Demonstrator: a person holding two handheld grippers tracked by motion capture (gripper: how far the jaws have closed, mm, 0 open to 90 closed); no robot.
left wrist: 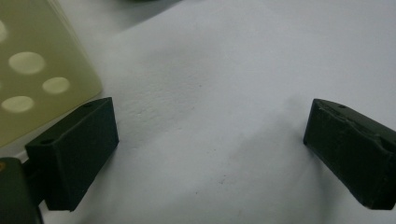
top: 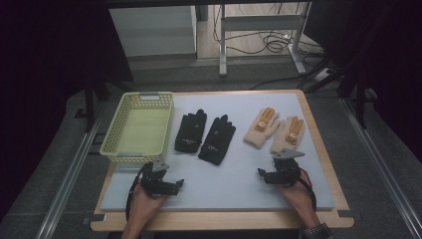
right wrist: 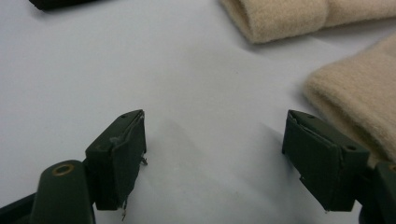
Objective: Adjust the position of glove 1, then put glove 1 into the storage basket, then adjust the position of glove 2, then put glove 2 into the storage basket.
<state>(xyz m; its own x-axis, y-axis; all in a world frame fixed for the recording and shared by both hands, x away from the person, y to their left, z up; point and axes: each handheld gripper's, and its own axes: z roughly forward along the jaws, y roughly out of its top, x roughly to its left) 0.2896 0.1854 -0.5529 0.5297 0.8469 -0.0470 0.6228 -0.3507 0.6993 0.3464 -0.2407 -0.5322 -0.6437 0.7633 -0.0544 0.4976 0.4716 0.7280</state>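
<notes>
Beside right hand-held gripper (right wrist: 212, 158) — beige gloves (right wrist: 355, 93)

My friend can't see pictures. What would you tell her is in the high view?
Two hand-held grippers, left gripper and right gripper, rest open near the front of a pale mat. Behind them lie a pair of black gloves and a pair of beige gloves, with a yellow-green basket at the left.
</notes>
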